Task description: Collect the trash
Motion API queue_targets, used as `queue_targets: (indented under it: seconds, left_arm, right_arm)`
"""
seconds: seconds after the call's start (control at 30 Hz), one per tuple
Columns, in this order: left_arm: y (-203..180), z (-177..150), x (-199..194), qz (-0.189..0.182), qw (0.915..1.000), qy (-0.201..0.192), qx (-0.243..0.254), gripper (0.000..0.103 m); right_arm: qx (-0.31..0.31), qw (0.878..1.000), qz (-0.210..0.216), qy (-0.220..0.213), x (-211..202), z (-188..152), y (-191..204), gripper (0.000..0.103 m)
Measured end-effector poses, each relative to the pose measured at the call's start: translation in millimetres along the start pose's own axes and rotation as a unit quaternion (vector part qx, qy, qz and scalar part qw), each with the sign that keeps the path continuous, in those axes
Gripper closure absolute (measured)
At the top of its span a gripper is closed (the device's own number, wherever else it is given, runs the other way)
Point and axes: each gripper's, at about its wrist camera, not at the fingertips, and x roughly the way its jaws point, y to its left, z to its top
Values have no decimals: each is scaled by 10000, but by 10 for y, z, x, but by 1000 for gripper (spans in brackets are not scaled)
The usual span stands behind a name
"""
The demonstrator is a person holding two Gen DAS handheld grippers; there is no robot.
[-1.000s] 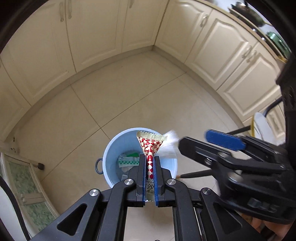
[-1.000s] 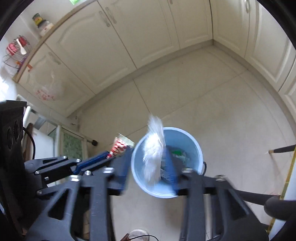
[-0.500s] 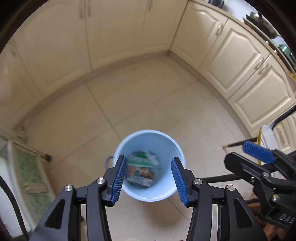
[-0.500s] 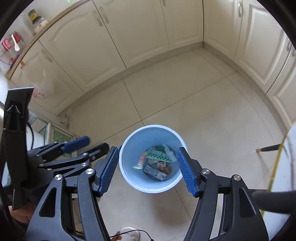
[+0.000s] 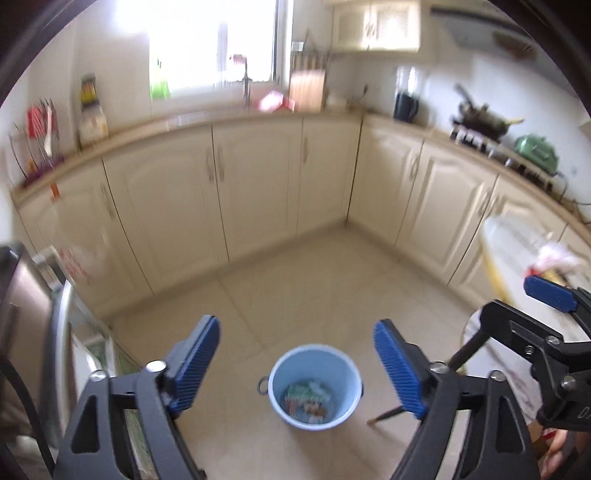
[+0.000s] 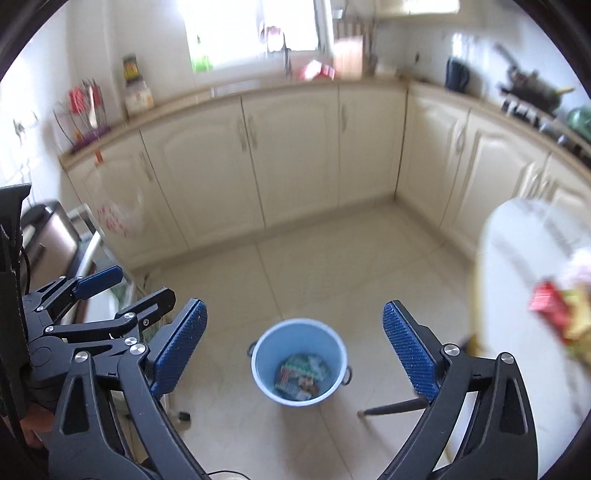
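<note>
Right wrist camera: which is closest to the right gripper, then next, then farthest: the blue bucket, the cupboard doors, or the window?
From the right gripper, which is open and holds nothing:
1. Blue bucket, on the floor just below, seen between its fingers.
2. Cupboard doors, across the floor, straight ahead.
3. Window, above the counter, behind the cupboards.

both views are smeared by motion. the trash [image 6: 301, 374] in the bucket [image 5: 347, 373] is a blur of green, white and red scraps, none readable. on the table [image 6: 517, 350], cut by the right edge, the red and yellow wrappers [image 6: 557, 314] are too blurred to name. counter items [image 5: 88, 107] by the window are washed out by glare. the right gripper [image 5: 517, 306] shows only in part in the left view, its far side cut off. the left gripper [image 6: 125, 291] in the right view is overlapped by the near finger.
</note>
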Motion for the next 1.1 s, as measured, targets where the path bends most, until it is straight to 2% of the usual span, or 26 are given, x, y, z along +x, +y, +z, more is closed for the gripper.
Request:
queue_targets:
  seconds: [0.07,0.23,0.3,0.4,0.53,0.63,0.8,0.97,1.1]
  left_arm:
    - [-105,-57,-406,-97,9993,-352,24,9]
    - [-564,-266,-1299,-439,9942,-957,222,5]
    - [-728,-435,-1696,-597,9897,-1260,340,1]
    - [-900,-596,-2183,-932,9818,-1591,444,1]
    - [-926,-1008,-2682,-1141,9724,-1975,494,1]
    - [-997,-1191,-3028,-1254,9654,-2221,544,1]
    - [-808,-1596,-3608,-1216,9558,-2602,632,1]
    - [-832,-2020,-3756,-1329,9482,-2805,681,1]
    - [-768,-2235,-3883,-1329,9468,-2825,787,1]
  right_arm:
    - [58,9995,-147,-288,-461,16,-36,4]
    - [203,9936,-513,-983,-1564,-24,-171,0]
    - [250,9893,-742,-1228,-1987,-78,-204,0]
    - [371,9829,-985,-1509,-2515,-162,-259,0]
    - [563,9718,-1302,-1885,-3184,-314,-313,0]
    - [548,9650,-1451,-2113,-3595,-415,-331,0]
    - [591,9494,-1742,-2546,-4192,-535,-275,0]
    - [556,9381,-1971,-2794,-4521,-609,-175,0]
    - [581,9355,-2013,-2845,-4630,-643,-188,0]
